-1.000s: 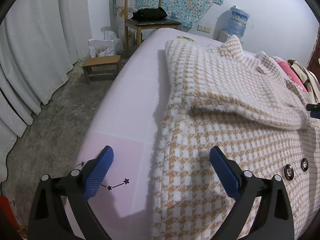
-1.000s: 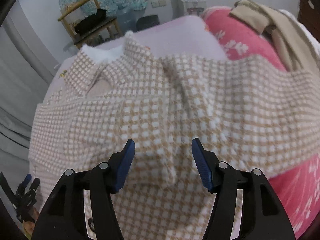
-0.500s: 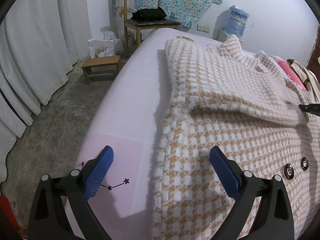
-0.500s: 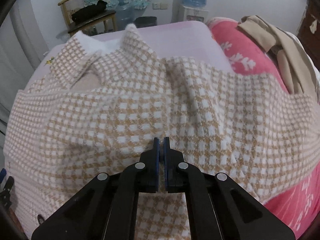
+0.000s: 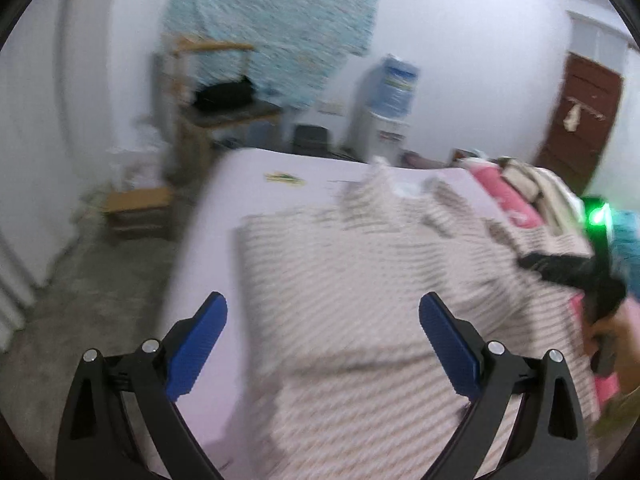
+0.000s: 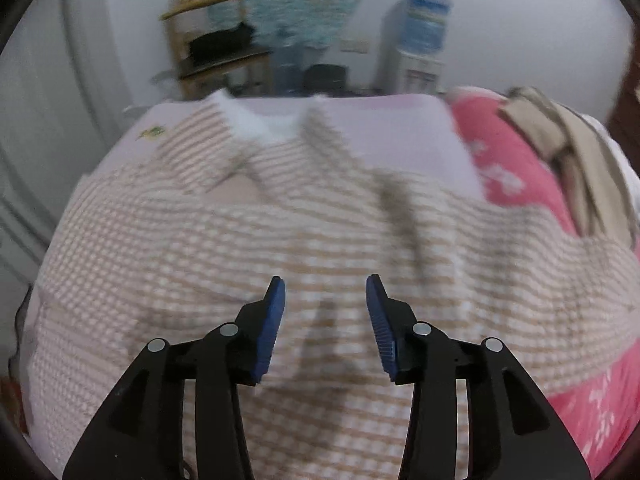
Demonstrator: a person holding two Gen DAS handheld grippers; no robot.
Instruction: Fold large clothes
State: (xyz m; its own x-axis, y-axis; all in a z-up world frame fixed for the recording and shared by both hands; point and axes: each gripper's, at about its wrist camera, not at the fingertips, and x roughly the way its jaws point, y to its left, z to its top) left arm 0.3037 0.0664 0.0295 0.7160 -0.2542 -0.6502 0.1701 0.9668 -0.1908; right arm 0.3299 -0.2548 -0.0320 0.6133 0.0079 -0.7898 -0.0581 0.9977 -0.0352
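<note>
A large beige-and-white houndstooth coat (image 5: 360,280) lies spread on a pale pink bed (image 5: 248,176); it also fills the right wrist view (image 6: 304,216), collar at the far end. My left gripper (image 5: 320,320) is open and empty above the coat's left edge. My right gripper (image 6: 325,300) is open and empty just above the coat's middle. The right gripper's body and the hand on it show at the right edge of the left wrist view (image 5: 592,280). Both views are motion-blurred.
A pink flowered quilt (image 6: 512,168) with beige clothes (image 6: 568,144) on it lies at the bed's right. A wooden chair (image 5: 208,92), a small stool (image 5: 136,208) and a water dispenser (image 5: 392,100) stand beyond the bed. Grey floor lies to the left.
My right gripper, shut half a second ago, has opened and lifted off the coat. My left gripper has swung right and tilted up; its view now shows more of the room.
</note>
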